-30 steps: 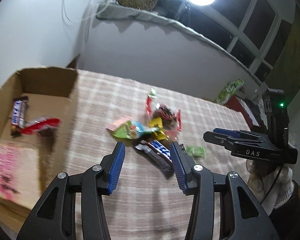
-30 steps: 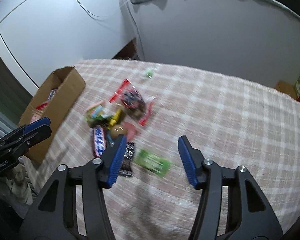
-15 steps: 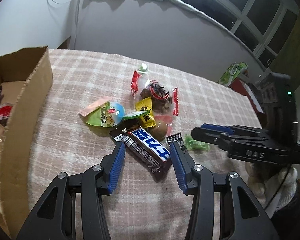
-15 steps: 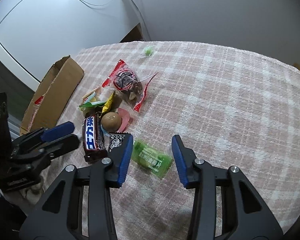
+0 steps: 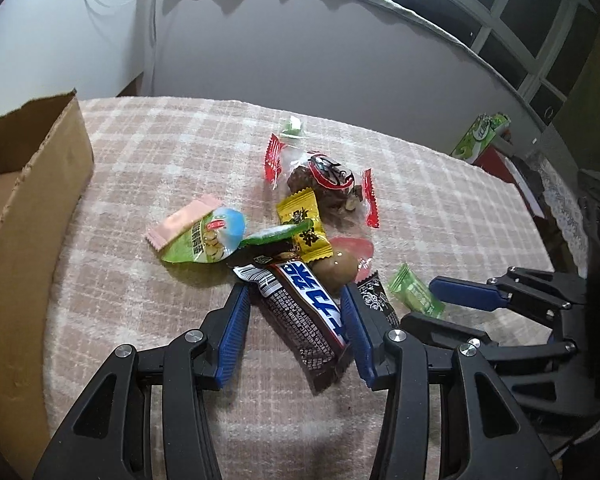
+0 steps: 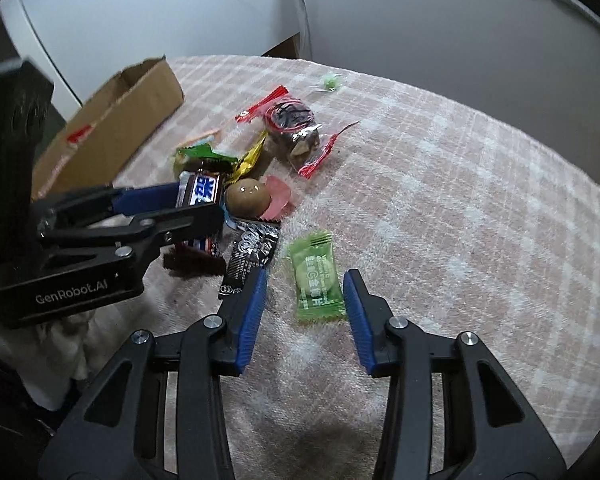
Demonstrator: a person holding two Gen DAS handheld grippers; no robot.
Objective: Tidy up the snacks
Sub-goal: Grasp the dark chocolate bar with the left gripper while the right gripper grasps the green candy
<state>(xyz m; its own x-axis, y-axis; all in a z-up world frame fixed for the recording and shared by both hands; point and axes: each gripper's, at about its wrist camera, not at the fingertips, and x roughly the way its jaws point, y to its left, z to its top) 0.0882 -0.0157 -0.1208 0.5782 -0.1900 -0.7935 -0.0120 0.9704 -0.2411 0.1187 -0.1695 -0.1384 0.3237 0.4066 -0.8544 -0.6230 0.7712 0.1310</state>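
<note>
From the left wrist camera, the left gripper (image 5: 294, 306) hangs low over a pink plaid tablecloth (image 5: 440, 216) with its blue pads spread wide on either side of a dark chocolate bar (image 5: 304, 312). The bar lies slanted between the pads, and neither pad visibly presses on it. Just beyond it sits a heap of snacks: a green-and-blue pea packet (image 5: 208, 240) overlapping a pink wafer packet (image 5: 180, 220), a yellow candy (image 5: 304, 226), a brown egg-shaped sweet (image 5: 336, 270) on a pink wrapper, and a clear red-ended bag of dark nuts (image 5: 324, 188). A small black sachet (image 5: 374, 294) lies beside the right pad, and a green candy packet (image 5: 414, 290) is next to it. A tiny green-and-white sweet (image 5: 292, 126) lies apart, farther back. The cardboard box (image 5: 32, 216) stands at the left edge of the cloth. The right gripper (image 5: 452, 312) reaches in from the right near the green candy packet.

From the right wrist camera, the right gripper (image 6: 305, 298) is open wide, its pads flanking the near end of the green candy packet (image 6: 316, 276), which lies flat on the cloth untouched. The black sachet (image 6: 250, 254) touches the left pad's tip. The left gripper (image 6: 188, 204) straddles the chocolate bar (image 6: 202, 196); the cardboard box (image 6: 112, 124) sits behind it.
</note>
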